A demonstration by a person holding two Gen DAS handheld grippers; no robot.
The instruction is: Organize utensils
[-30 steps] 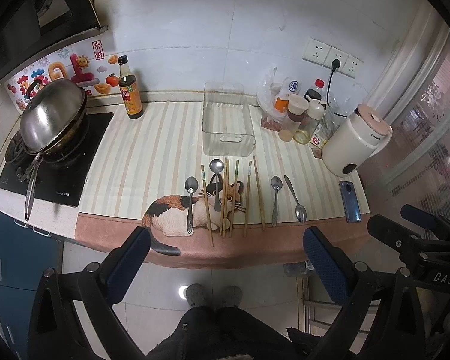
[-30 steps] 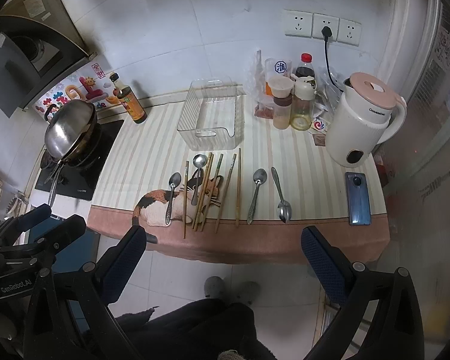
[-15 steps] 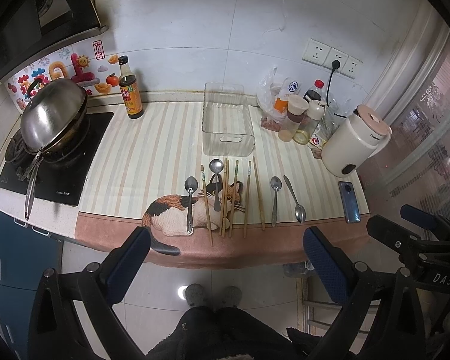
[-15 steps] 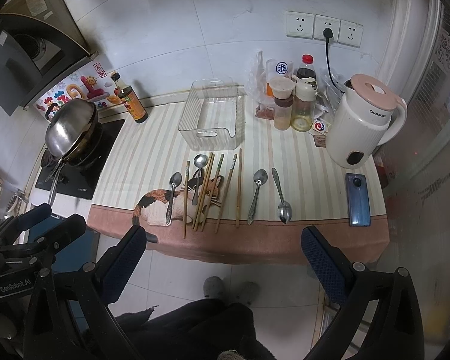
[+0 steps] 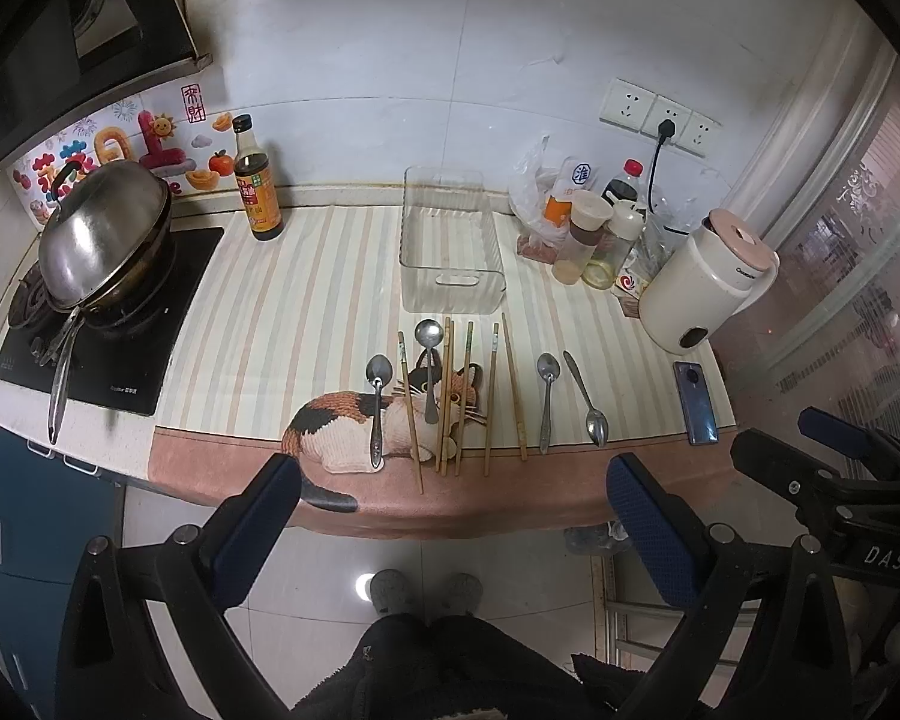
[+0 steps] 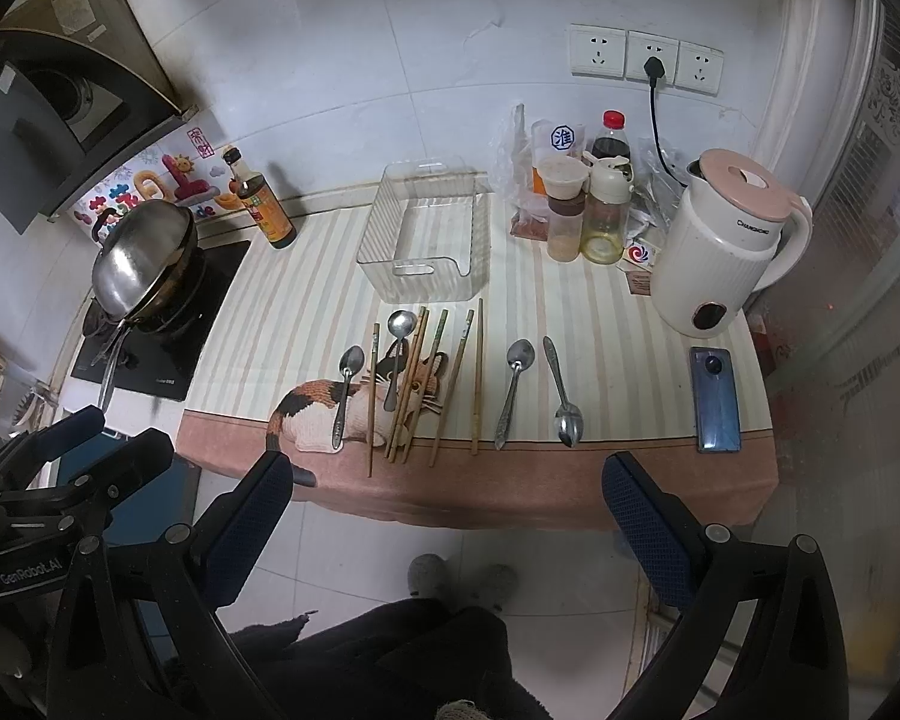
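Observation:
Several metal spoons (image 5: pixel 377 402) (image 6: pixel 513 390) and several wooden chopsticks (image 5: pixel 464 393) (image 6: pixel 477 372) lie in a row near the front edge of a striped counter mat (image 5: pixel 306 312). A clear plastic bin (image 5: pixel 450 252) (image 6: pixel 426 240) stands empty behind them. My left gripper (image 5: pixel 450 510) is open and empty, held out over the floor well short of the counter. My right gripper (image 6: pixel 444 510) is open and empty, at a like distance.
A lidded wok (image 5: pixel 102 234) sits on the stove at left, with a sauce bottle (image 5: pixel 257 180) beside it. Condiment jars (image 5: pixel 588 228), a white kettle (image 5: pixel 702 276) and a phone (image 5: pixel 696 402) stand at right. The tiled floor (image 5: pixel 354 564) lies below.
Both views have crept very slightly towards the counter. Nothing on the counter has moved and both grippers stay open.

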